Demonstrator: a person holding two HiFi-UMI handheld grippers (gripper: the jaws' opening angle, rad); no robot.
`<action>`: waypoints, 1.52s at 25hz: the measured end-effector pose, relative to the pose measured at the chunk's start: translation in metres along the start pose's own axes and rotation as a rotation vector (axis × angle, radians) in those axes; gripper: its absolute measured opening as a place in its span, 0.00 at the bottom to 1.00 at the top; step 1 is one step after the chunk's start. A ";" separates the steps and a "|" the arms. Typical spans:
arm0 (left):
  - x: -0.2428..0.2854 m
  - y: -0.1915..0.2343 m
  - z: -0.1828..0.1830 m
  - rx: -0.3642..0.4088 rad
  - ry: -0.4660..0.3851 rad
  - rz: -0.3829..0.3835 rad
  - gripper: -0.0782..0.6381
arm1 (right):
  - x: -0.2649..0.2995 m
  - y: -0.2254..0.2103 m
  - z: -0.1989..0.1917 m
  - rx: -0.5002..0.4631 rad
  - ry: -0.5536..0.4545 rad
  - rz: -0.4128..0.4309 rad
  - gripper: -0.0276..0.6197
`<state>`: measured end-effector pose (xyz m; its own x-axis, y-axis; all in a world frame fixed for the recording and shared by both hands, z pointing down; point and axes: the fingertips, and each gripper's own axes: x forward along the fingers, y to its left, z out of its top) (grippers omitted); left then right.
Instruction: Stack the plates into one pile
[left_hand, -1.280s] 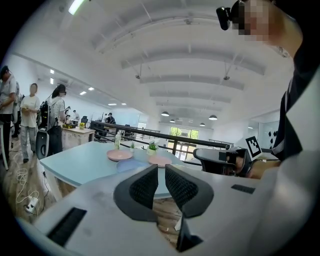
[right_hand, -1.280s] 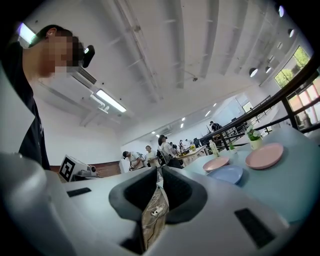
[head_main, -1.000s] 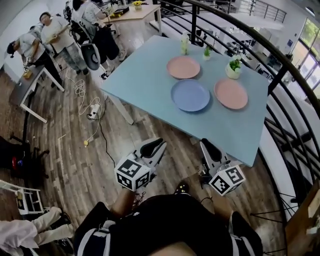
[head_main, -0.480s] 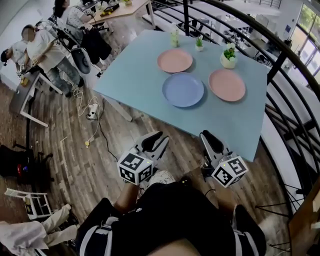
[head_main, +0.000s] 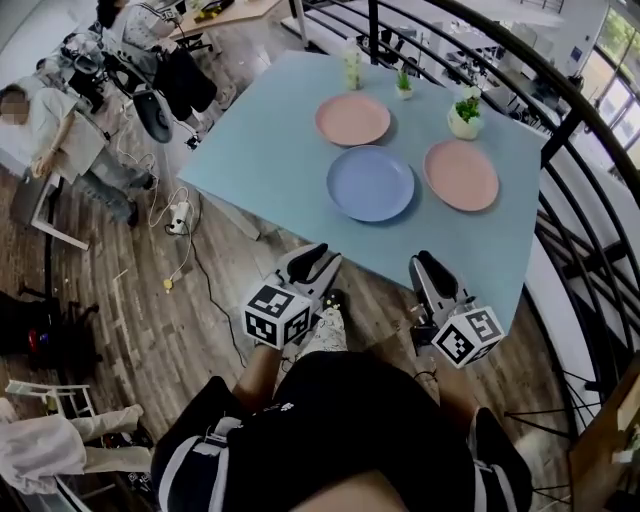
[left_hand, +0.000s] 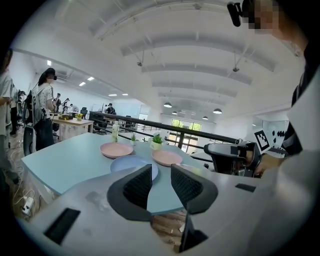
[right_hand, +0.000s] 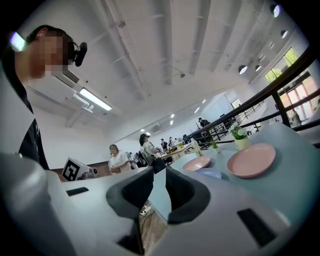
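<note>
Three plates lie apart on the light blue table (head_main: 265, 150): a blue plate (head_main: 370, 183) in the middle, one pink plate (head_main: 352, 119) behind it and another pink plate (head_main: 461, 175) to its right. My left gripper (head_main: 318, 258) and right gripper (head_main: 428, 265) hang over the wooden floor, short of the table's near edge. Each has its jaws drawn to a narrow slit with nothing held. The left gripper view shows the blue plate (left_hand: 129, 163) and both pink plates (left_hand: 116, 149) (left_hand: 166, 157) beyond the jaws. In the right gripper view the nearer pink plate (right_hand: 251, 160) lies to the right.
A white pot with a plant (head_main: 465, 115), a smaller plant (head_main: 403, 85) and a bottle (head_main: 352, 68) stand along the table's far side. A black railing (head_main: 575, 200) curves past the right. Cables and a power strip (head_main: 180, 215) lie on the floor at left, near seated people.
I have moved closer to the table, so both grippers now sit nearer its front edge. The plates have not moved. The grippers' jaws look the same.
</note>
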<state>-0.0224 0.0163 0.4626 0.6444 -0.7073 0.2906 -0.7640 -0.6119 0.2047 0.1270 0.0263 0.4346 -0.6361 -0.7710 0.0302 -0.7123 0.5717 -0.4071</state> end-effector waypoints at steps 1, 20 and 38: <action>0.005 0.008 0.001 -0.004 0.003 0.001 0.25 | 0.006 -0.005 0.000 0.003 0.002 -0.007 0.14; 0.102 0.131 0.005 -0.041 0.127 -0.059 0.31 | 0.116 -0.074 0.000 0.022 0.092 -0.144 0.21; 0.177 0.211 -0.059 -0.130 0.356 -0.113 0.34 | 0.149 -0.160 -0.076 0.226 0.281 -0.356 0.29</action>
<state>-0.0716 -0.2173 0.6122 0.6901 -0.4574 0.5608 -0.7017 -0.6126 0.3638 0.1238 -0.1585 0.5742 -0.4427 -0.7842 0.4347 -0.8372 0.1879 -0.5136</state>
